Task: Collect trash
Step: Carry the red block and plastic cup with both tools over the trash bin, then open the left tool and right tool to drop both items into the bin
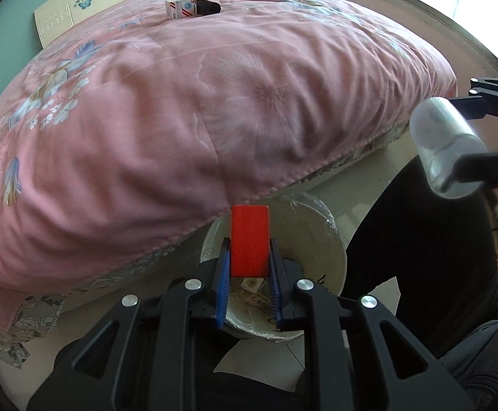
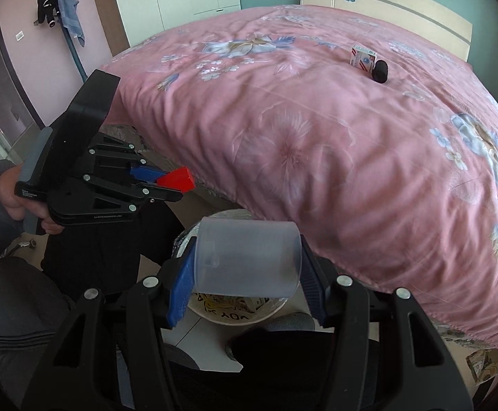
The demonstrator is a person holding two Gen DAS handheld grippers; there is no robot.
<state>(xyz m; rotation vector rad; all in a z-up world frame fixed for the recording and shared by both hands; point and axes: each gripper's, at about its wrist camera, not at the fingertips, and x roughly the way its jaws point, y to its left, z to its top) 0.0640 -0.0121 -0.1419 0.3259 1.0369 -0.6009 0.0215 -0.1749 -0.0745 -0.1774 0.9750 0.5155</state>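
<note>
Bin: round white waste bin lined with clear plastic film (image 1: 331,239), on the floor beside the pink floral quilt (image 1: 180,120); printed paper packaging lies inside.
Left gripper (image 1: 249,260): clenched on a red rectangular block (image 1: 250,239), held above the bin.
Right gripper (image 2: 245,274): grasping a translucent grey plastic cup (image 2: 249,257) lying sideways, over the bin; contents cannot be told.
Quilt: small red-and-white printed carton (image 2: 363,57) touching a black rounded object (image 2: 381,71), well apart from the bin.

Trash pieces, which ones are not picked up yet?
The small printed box and the black lump beside it, lying on the pink quilt, far from both hand-held grippers.
</note>
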